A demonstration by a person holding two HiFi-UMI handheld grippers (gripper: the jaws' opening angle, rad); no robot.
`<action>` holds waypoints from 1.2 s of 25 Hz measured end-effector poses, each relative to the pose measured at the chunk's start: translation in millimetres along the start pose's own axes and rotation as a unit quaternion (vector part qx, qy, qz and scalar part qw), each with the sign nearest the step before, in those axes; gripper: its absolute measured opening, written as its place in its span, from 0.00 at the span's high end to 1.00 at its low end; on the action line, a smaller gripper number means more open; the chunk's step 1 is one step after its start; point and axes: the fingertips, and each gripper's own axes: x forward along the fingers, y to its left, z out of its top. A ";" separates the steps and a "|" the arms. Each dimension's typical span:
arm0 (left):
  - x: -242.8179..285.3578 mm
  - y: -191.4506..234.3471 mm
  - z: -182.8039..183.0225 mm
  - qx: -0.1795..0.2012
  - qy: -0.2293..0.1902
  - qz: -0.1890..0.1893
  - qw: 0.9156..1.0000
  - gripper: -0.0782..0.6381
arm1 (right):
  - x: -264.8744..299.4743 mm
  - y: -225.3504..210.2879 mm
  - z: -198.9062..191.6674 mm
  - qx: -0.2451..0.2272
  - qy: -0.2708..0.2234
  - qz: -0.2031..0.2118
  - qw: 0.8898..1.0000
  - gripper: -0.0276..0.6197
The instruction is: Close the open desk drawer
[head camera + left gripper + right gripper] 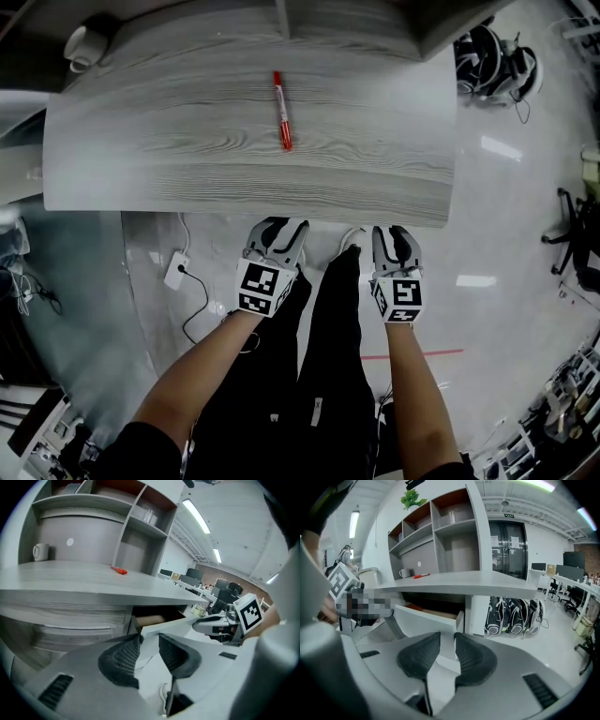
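Head view: the left gripper (278,227) and the right gripper (394,234) are sitting side by side just below the front edge of the desk (187,178), one on each outstretched arm. Judgement: they are being paired so a push lands evenly across the drawer front. The drawer is not showing here; the desk top is covering it. A red pen (282,111) is lying mid-desk and a mug (82,45) at the far corner, both well apart from the grippers.

Left gripper view: the jaws are standing spread, with nothing pinched. The drawer (174,626) is hanging open under the desk top, its pale front showing through the gap and its dark inside behind. Whether the pads are touching the front, I cannot tell. The right gripper is hovering near the front's other end.

Right gripper view: these jaws are also standing spread and empty, aiming at the drawer front (423,618) near its outer corner. A side panel (479,613) is bounding the drawer, with backpacks (514,616) on the floor beyond. Judgement: nothing is blocking the path inward; skewing on the runners is the likeliest trouble.
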 end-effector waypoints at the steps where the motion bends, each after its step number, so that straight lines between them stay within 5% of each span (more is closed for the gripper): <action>1: 0.9 2.0 0.9 0.001 0.000 0.001 1.000 0.70 | 2.1 0.1 0.9 0.004 -0.001 -0.001 1.000 0.78; 30: 13.7 10.9 14.1 0.010 -0.027 0.018 0.999 0.70 | 17.6 -8.1 12.8 0.027 -0.023 -0.006 0.999 0.78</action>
